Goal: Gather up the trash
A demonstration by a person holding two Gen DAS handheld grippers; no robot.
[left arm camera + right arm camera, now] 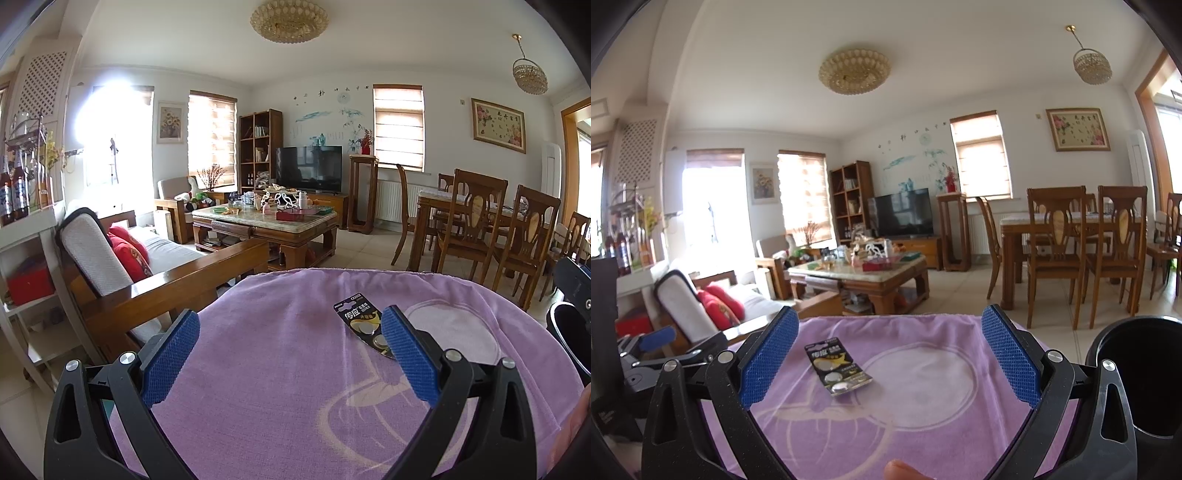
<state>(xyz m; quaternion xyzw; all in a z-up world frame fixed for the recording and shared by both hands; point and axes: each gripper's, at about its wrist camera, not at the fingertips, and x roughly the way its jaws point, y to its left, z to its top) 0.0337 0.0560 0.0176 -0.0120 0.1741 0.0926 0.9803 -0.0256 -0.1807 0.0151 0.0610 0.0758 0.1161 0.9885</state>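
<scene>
A black coin-battery blister pack [364,325] lies flat on a purple towel [280,369] that covers a small table. In the left wrist view it sits just left of my right fingertip, partly hidden by it. My left gripper [290,323] is open and empty, low over the towel. In the right wrist view the pack [837,368] lies between the blue pads, nearer the left one. My right gripper [889,325] is open and empty above the towel [923,413]. A black bin [1137,373] stands at the right edge; it also shows in the left wrist view [569,328].
A wooden sofa [147,273] with red cushions stands left of the towel-covered table. A coffee table [266,221] with clutter is beyond. Dining chairs [476,229] and table stand to the right. The left gripper [653,347] shows at the left of the right wrist view.
</scene>
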